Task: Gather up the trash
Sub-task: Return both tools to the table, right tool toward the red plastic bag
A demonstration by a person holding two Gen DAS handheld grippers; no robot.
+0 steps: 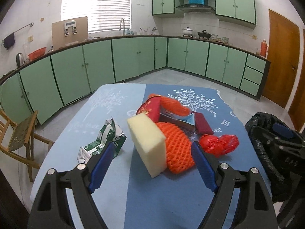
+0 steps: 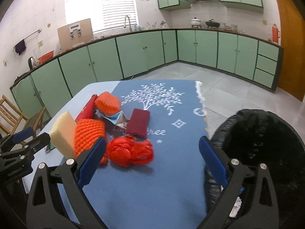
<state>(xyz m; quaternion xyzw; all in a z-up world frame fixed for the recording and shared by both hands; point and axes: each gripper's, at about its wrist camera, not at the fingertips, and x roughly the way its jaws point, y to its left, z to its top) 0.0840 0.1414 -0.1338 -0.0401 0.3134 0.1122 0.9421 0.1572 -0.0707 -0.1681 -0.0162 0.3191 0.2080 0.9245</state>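
Your left tongs: spread wide, nothing gripped, hovering over blue tree-print table w/ cream rectangular foam block between the blue pads. Block leans on orange foam mesh sleeve. Crumpled green-white carton lies to its left, red crumpled plastic bag to its right. Your right tongs: also released, empty, beside black-lined bin at table's right edge.
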